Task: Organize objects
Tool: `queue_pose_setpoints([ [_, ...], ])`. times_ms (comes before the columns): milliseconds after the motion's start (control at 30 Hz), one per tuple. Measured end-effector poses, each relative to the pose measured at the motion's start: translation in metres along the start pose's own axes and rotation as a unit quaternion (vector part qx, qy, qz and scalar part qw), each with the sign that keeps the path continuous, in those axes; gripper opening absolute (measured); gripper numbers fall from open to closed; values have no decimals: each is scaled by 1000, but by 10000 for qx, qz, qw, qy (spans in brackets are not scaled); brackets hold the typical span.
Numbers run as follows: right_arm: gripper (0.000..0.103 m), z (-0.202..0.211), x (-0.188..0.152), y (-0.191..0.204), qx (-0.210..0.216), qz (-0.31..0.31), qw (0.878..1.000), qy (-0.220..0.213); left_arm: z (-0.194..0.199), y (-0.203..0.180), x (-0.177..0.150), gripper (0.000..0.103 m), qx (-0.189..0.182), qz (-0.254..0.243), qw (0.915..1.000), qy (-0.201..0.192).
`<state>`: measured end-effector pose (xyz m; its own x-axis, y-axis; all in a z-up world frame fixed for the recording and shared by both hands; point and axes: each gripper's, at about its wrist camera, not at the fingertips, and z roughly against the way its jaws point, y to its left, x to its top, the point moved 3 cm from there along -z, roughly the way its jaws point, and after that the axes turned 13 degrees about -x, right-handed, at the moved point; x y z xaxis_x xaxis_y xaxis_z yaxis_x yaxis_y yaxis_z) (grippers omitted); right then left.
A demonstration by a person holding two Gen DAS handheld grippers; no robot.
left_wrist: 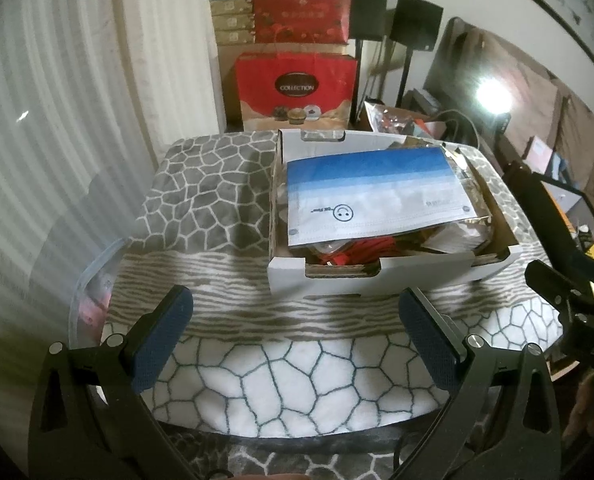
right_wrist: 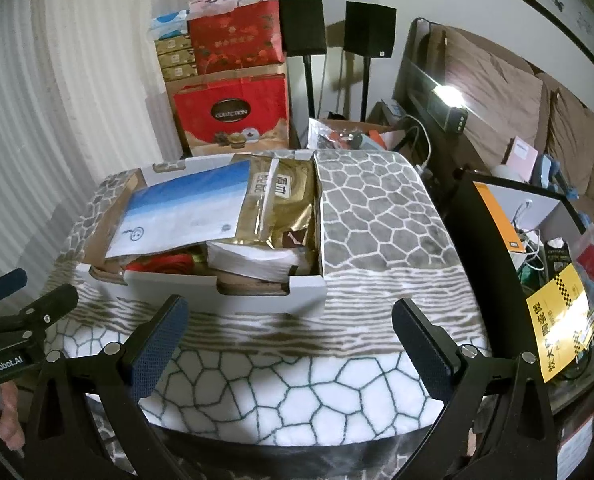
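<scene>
A white cardboard box (left_wrist: 329, 278) stands on a table covered by a grey-and-white stone-pattern blanket (left_wrist: 297, 384). On top of its contents lies a blue-and-white pack of face masks (left_wrist: 373, 196). In the right wrist view the box (right_wrist: 257, 294) also holds a gold foil pouch (right_wrist: 281, 204), the mask pack (right_wrist: 181, 208), a white stack of paper (right_wrist: 253, 260) and red items (right_wrist: 165, 262). My left gripper (left_wrist: 297, 312) is open and empty, in front of the box. My right gripper (right_wrist: 289, 316) is open and empty, also in front of the box.
Red gift bags and stacked boxes (left_wrist: 297, 84) stand behind the table. A clear plastic bag (left_wrist: 93, 292) lies at the table's left edge. A dark side table (right_wrist: 537, 240) with cables and a yellow packet (right_wrist: 565, 320) stands to the right. Two black speakers (right_wrist: 337, 28) stand at the wall.
</scene>
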<state>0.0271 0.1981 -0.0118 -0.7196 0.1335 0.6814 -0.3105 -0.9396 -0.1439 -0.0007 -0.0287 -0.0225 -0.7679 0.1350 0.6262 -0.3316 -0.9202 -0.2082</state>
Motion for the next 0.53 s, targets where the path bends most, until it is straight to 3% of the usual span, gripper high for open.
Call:
queue_pose_setpoints([
  [533, 102, 0, -1, 5, 9, -11, 10000, 28, -1, 4, -1, 103, 44, 112, 9999, 27],
])
